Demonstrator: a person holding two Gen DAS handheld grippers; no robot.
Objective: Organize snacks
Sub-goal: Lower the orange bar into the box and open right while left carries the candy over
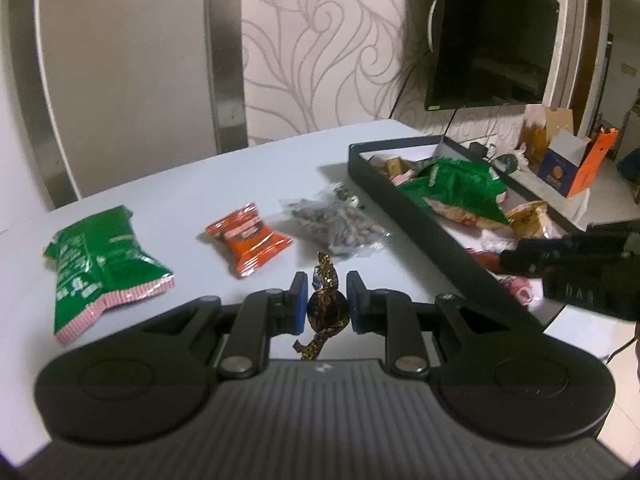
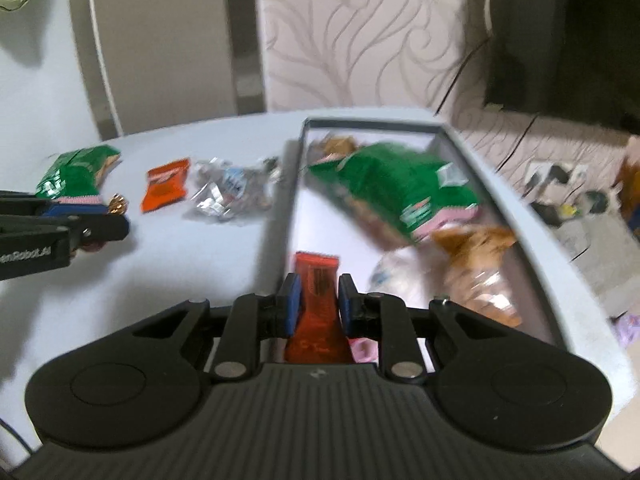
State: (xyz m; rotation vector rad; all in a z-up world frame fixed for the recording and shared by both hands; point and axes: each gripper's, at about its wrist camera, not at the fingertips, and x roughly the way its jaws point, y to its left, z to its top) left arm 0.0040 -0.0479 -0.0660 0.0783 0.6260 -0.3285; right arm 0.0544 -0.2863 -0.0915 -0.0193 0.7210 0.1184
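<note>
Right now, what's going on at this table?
A person is sorting snacks into a dark tray with a handheld gripper in each hand. The left gripper is shut on a brown foil-wrapped candy above the table. The right gripper is shut on an orange packet over the tray, which already holds a green bag and other snacks. A green bag, an orange packet and a clear bag of seeds lie outside the tray.

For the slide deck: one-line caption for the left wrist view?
Left tool grips a wrapped candy above the table; three snack packs lie loose beside the filled black tray.
</note>
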